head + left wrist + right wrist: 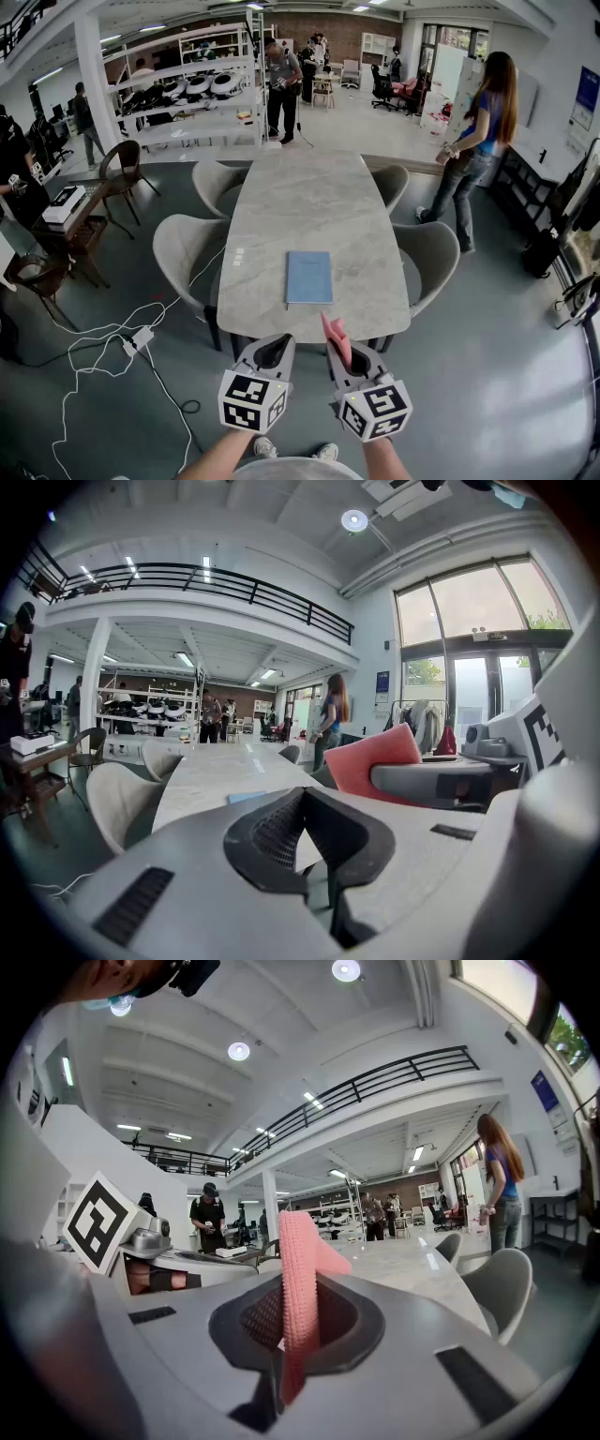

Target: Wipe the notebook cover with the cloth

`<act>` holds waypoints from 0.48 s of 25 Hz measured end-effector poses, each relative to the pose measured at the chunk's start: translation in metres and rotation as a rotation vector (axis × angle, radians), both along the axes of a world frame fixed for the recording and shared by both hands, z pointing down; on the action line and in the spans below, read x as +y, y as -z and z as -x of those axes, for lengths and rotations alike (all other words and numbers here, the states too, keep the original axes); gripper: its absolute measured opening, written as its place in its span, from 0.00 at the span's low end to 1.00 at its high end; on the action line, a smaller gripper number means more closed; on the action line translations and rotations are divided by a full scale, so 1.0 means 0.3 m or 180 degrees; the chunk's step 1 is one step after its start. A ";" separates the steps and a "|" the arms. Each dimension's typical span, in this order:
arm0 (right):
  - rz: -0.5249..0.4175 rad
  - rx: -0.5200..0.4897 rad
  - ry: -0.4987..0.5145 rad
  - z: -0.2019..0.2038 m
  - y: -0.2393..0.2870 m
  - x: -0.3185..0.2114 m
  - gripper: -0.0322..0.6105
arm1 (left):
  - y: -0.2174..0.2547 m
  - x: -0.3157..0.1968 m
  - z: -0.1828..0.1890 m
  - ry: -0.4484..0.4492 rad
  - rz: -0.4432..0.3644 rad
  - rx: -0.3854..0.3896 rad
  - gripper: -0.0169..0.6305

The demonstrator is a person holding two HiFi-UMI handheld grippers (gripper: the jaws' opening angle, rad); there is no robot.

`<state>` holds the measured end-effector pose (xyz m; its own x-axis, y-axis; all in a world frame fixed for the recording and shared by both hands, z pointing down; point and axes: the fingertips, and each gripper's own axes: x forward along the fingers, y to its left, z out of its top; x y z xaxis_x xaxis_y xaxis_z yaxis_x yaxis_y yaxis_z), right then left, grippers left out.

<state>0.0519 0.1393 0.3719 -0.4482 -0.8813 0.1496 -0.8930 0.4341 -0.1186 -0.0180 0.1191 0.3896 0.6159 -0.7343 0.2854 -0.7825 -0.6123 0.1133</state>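
Note:
A light blue notebook (pixel 308 277) lies flat near the front end of the long marble table (pixel 309 206), and its corner shows in the left gripper view (pixel 246 798). My right gripper (pixel 343 352) is shut on a pink cloth (pixel 337 337), which stands up between its jaws (pixel 300 1279). My left gripper (pixel 273 351) hangs beside it, shut with nothing in it (pixel 302 803). Both grippers are held off the table's front edge, short of the notebook. The left gripper view also catches the pink cloth (pixel 375 757) at its right.
Grey chairs (pixel 183 253) (pixel 429 258) stand round the table. White cables (pixel 112 347) trail on the floor at left. A person in a blue top (pixel 478 141) stands at the right. Other people and shelving (pixel 187 94) are further back. A dark side table (pixel 66 220) stands at left.

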 end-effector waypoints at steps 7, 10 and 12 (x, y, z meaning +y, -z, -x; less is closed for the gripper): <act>0.0053 -0.0026 -0.0032 -0.022 -0.009 0.000 0.07 | 0.004 0.000 -0.015 0.0004 0.0020 0.0024 0.04; 0.0056 -0.0046 -0.0005 -0.043 -0.013 0.007 0.07 | 0.002 0.006 -0.033 0.0022 0.0046 0.0058 0.04; 0.0056 -0.0065 0.0013 -0.058 -0.016 0.010 0.07 | -0.001 0.008 -0.046 0.0036 0.0050 0.0057 0.04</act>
